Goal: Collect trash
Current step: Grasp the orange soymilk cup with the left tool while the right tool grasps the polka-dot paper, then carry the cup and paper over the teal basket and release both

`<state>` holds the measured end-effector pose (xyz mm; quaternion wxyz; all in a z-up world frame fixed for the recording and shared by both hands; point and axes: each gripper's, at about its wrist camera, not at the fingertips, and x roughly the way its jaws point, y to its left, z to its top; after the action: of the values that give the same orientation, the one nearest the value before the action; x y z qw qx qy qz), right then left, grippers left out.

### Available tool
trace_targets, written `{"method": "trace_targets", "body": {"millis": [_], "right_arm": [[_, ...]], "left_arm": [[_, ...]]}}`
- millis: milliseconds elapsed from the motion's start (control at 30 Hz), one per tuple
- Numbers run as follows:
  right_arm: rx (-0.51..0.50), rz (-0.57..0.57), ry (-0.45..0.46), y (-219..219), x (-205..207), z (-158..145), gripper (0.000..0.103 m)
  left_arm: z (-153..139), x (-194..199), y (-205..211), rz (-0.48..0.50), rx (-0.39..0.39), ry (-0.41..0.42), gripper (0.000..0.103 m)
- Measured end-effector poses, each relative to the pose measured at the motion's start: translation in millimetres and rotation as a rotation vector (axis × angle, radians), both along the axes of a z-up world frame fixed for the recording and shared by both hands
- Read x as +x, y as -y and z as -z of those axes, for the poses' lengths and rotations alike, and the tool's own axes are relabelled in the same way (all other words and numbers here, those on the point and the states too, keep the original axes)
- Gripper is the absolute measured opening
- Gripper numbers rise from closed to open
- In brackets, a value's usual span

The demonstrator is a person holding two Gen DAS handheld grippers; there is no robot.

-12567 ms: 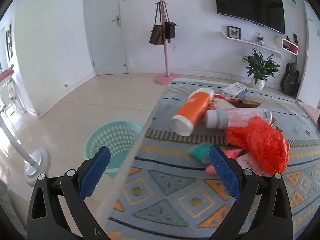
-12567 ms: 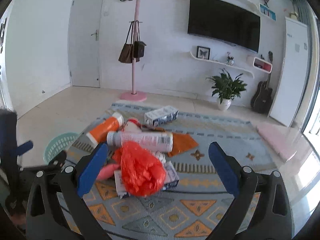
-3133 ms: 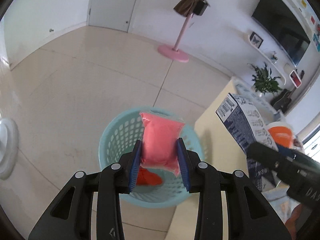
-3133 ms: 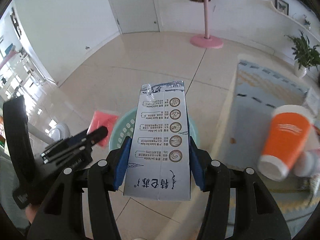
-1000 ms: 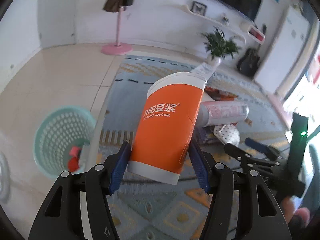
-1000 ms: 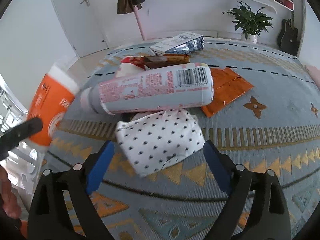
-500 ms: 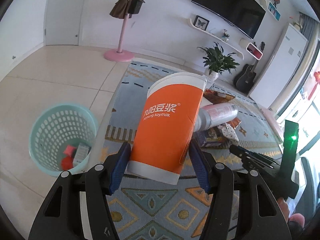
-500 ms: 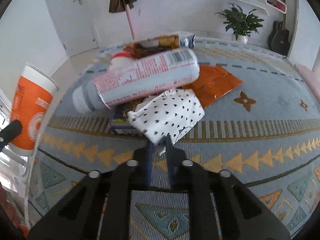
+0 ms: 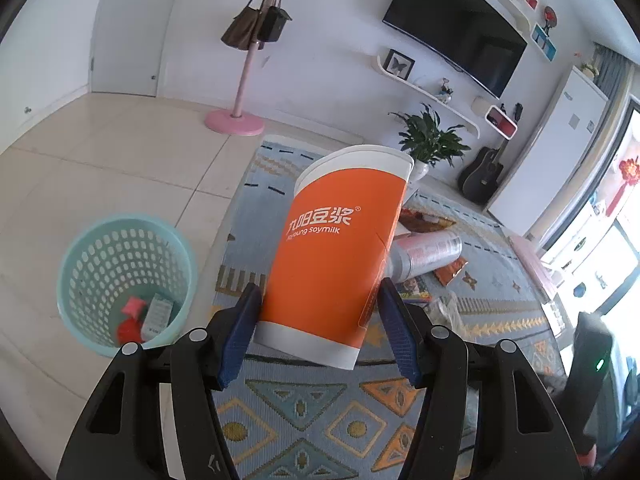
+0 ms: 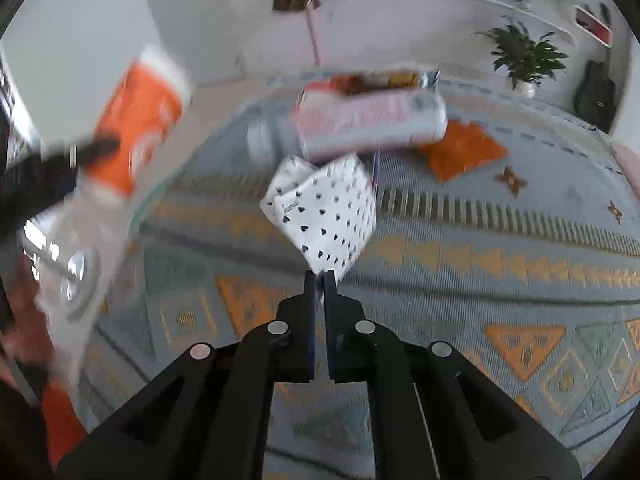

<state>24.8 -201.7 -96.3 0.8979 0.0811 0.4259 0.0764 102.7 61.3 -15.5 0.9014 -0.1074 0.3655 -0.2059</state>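
Left wrist: 1 orange cup [image 9: 340,252] in left tongs [image 9: 320,336], 1 basket [image 9: 80,248].

The cup [image 9: 340,256] sits between the fingers [image 9: 240,328] of the left gripper [image 9: 320,330], over the left edge of the rug [image 9: 304,412]. The basket [image 9: 124,280] stands on the floor left of that edge, with scraps in it. The bag [image 10: 324,216] hangs from the right gripper [image 10: 319,280] above the rug. Behind it, the bottle [image 10: 360,128] lies on the rug, and a wrapper [image 10: 460,152] lies to the bottle's right.
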Motion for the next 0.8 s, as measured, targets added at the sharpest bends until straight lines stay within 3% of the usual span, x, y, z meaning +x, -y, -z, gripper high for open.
{"method": "trace_targets", "body": {"millis": [67,100,133,167,267,333,433,600,667,733,767,800], "right_arm": [[0.013,0.017,-0.025,4,-5,5,0.013],[0.027,0.038,-0.038,7,-5,5,0.027],[0.044,0.05,-0.042,9,-4,4,0.052],[0.077,0.071,-0.032,12,-4,1,0.061],[0.122,0.07,-0.019,8,0,-6,0.063],[0.082,0.093,-0.012,2,6,-7,0.074],[0.016,0.129,-0.075,-6,26,1,0.074],[-0.009,0.152,-0.138,-9,41,19,0.073],[-0.01,0.141,-0.127,-12,40,18,0.063],[-0.031,0.126,-0.117,-16,39,18,0.041],[-0.043,0.119,-0.115,-17,40,17,0.039],[-0.04,0.108,-0.111,-20,41,19,0.029]], "left_arm": [[-2,-2,-1,0.003,-0.002,0.01,0.058],[-3,-3,-2,0.002,0.001,0.016,0.058],[-3,-3,-3,0.002,-0.001,0.017,0.058],[-4,-3,-4,0.002,-0.007,0.017,0.058],[-4,-2,-8,-0.002,-0.016,0.014,0.058],[-5,-3,-10,-0.003,-0.021,0.017,0.058],[-6,-2,-13,-0.005,-0.026,0.018,0.058],[-9,-1,-17,-0.01,-0.034,0.023,0.058],[-10,0,-19,-0.013,-0.038,0.024,0.058],[-10,0,-21,-0.018,-0.043,0.025,0.058],[-11,0,-23,-0.021,-0.047,0.025,0.058],[-11,0,-25,-0.027,-0.051,0.026,0.058]]}}
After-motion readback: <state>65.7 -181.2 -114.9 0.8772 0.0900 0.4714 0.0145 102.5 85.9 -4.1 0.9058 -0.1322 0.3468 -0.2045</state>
